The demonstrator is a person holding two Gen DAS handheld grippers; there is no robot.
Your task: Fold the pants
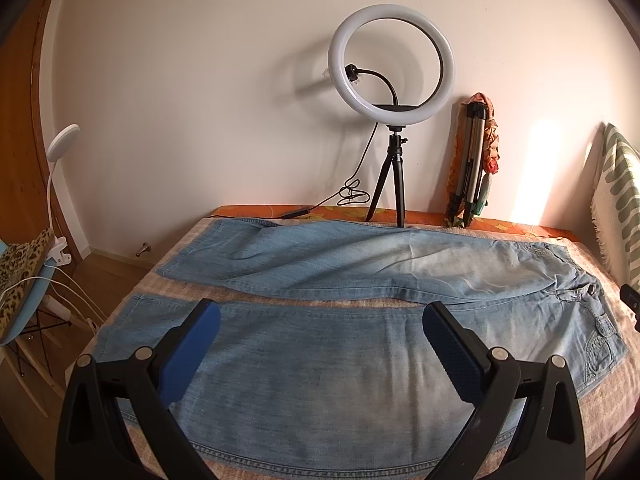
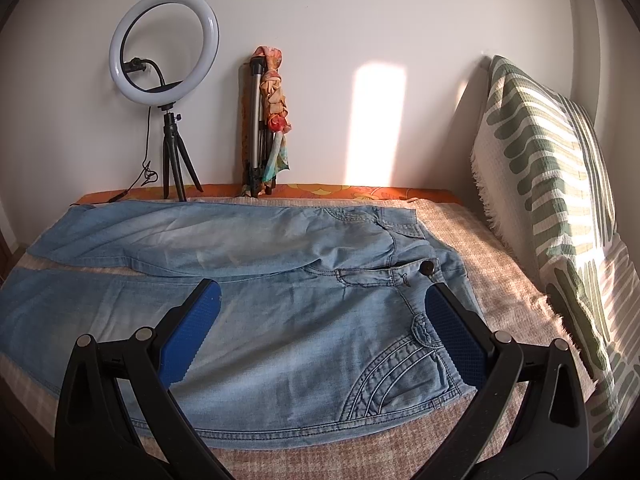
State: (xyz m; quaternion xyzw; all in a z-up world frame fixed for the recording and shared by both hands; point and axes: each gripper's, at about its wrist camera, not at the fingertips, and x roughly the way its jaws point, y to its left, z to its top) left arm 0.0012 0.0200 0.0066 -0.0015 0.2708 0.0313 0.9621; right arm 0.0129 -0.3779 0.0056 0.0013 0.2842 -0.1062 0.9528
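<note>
Light blue jeans (image 1: 320, 352) lie spread flat on the bed, legs apart and pointing left, waist to the right. In the right wrist view the jeans (image 2: 280, 320) show their waistband, button (image 2: 427, 267) and front pocket (image 2: 400, 384). My left gripper (image 1: 320, 316) is open and empty, held above the near leg. My right gripper (image 2: 322, 300) is open and empty, held above the hip and pocket area near the waist. A small part of the right gripper (image 1: 631, 300) shows at the right edge of the left wrist view.
A beige bedspread (image 2: 500, 280) covers the bed. A ring light on a tripod (image 1: 394, 120) and a folded tripod with a scarf (image 1: 474, 168) stand at the back wall. A green-patterned pillow (image 2: 552, 200) leans at the right. A chair (image 1: 24, 300) and lamp (image 1: 60, 148) stand left of the bed.
</note>
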